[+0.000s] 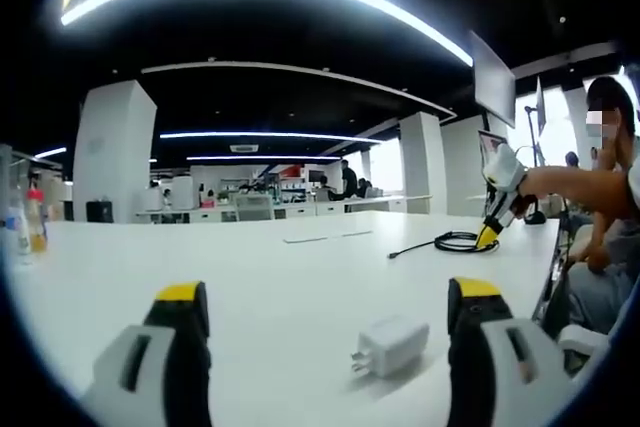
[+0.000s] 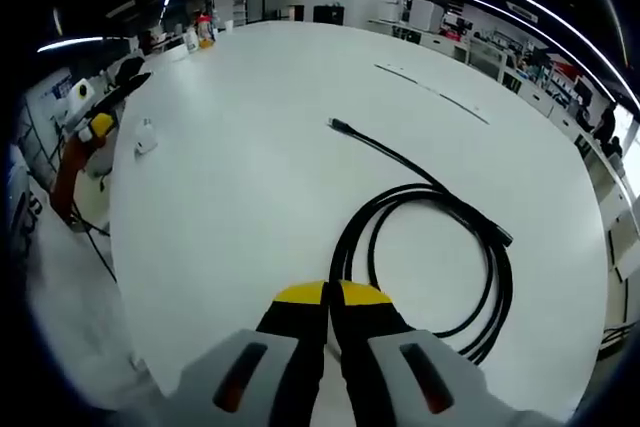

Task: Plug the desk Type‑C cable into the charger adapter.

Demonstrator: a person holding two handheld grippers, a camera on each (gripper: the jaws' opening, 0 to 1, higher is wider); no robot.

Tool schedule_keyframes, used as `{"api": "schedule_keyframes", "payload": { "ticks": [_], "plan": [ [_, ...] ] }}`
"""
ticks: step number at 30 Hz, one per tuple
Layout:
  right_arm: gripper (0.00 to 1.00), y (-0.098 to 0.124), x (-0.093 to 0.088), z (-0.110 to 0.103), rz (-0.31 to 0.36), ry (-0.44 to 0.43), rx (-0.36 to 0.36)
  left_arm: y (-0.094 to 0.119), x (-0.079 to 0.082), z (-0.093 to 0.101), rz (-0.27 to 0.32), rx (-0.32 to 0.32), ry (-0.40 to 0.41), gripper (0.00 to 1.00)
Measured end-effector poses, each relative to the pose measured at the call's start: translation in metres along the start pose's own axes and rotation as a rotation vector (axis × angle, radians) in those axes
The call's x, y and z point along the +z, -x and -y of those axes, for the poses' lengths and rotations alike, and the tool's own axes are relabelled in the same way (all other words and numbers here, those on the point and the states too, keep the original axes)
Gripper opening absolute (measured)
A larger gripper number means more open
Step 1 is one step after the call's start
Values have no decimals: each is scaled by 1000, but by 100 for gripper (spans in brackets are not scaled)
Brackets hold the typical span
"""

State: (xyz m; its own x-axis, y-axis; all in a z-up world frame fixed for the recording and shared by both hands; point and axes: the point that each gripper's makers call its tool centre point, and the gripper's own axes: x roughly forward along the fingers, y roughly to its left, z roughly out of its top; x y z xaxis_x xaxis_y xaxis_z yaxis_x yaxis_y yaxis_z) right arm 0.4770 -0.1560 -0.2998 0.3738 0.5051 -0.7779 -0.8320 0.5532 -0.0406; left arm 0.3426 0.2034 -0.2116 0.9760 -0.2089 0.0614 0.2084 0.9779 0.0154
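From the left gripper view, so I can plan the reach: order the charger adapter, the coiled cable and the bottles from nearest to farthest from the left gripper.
1. charger adapter: on the table between the open jaws, nearer the right one.
2. coiled cable: farther out, to the right, by the right gripper.
3. bottles: far left table edge.

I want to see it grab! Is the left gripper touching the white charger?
Apart. In the left gripper view, the charger adapter lies on the table between the open left gripper jaws, with bare table either side.
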Motion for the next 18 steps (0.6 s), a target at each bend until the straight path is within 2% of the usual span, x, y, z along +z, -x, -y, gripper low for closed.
{"api": "schedule_keyframes", "payload": {
  "ticks": [8, 18],
  "plan": [
    [2, 11, -6, -15, -17, 14, 16, 0, -2, 0, -4, -1, 4, 100],
    [2, 24, -19, -59, -40, 59, 53, 0, -5, 1, -15, -8, 6, 100]
  ]
}}
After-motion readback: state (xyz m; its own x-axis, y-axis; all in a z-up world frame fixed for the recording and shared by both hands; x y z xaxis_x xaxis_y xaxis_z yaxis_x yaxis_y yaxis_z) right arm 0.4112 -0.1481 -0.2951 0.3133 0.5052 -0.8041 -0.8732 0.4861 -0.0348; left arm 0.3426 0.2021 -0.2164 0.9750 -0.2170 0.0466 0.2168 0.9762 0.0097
